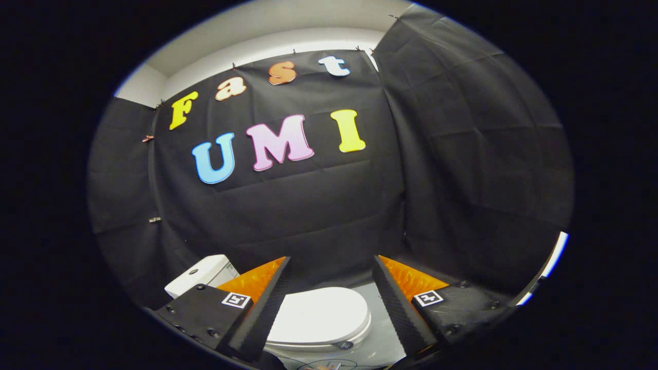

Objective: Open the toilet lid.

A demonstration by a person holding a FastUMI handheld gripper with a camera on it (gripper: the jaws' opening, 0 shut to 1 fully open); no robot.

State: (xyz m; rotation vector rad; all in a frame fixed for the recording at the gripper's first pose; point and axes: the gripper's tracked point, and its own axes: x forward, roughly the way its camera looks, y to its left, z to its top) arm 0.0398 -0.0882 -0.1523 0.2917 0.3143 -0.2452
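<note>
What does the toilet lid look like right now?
The toilet lid is white, smooth and oval, plastic by the look of it. It lies flat and closed on the seat, with the white tank behind it to one side. The claw hangs above it, wide open, and its fingers do not touch the lid.

jaws apart, toilet lid (318,313) closed btwn

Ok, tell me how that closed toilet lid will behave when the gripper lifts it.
The toilet lid looks like smooth, glossy moulded plastic, so probably stiff and light, but slippery. It lies flat on the seat, likely hinged near the tank, so it should swing, not lift free. The gripper is open above it.
</note>
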